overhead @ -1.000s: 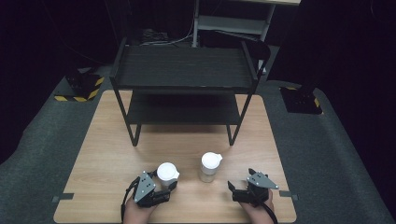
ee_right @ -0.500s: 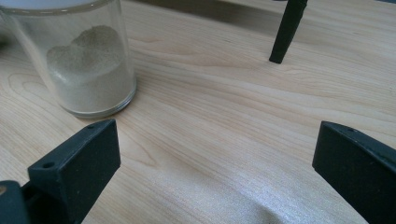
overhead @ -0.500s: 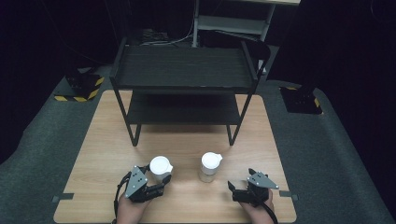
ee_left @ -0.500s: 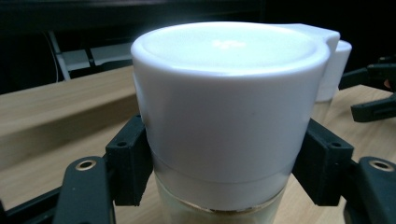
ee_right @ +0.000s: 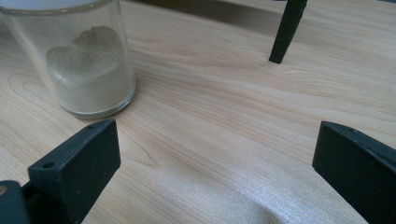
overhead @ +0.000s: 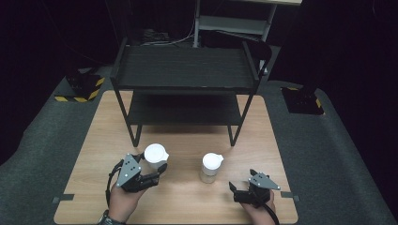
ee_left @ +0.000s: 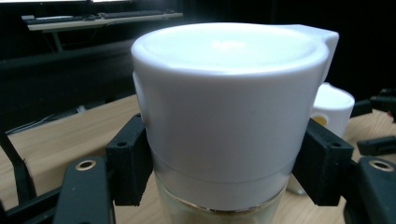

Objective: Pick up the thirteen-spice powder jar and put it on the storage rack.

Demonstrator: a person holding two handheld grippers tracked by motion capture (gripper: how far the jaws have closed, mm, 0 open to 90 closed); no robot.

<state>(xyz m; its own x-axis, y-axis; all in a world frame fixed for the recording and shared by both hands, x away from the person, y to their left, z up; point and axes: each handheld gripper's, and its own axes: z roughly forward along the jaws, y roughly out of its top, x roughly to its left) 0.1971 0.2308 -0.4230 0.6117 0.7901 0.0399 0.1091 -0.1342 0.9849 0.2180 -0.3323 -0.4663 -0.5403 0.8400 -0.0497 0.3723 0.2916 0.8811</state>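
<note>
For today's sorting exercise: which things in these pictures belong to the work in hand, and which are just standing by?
In the work:
- left gripper, shut on the white-lidded jar
- second white-lidded jar, holding pale powder, on the table
- right gripper, open, resting near it

Standing by:
- black two-tier shelf rack
- yellow-and-black striped blocks on the floor

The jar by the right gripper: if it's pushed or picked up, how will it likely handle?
The jar looks like clear glass, so probably rigid, smooth and breakable. Powder fills its lower part, which likely steadies it. A high push under the white lid might still tip it.
</note>
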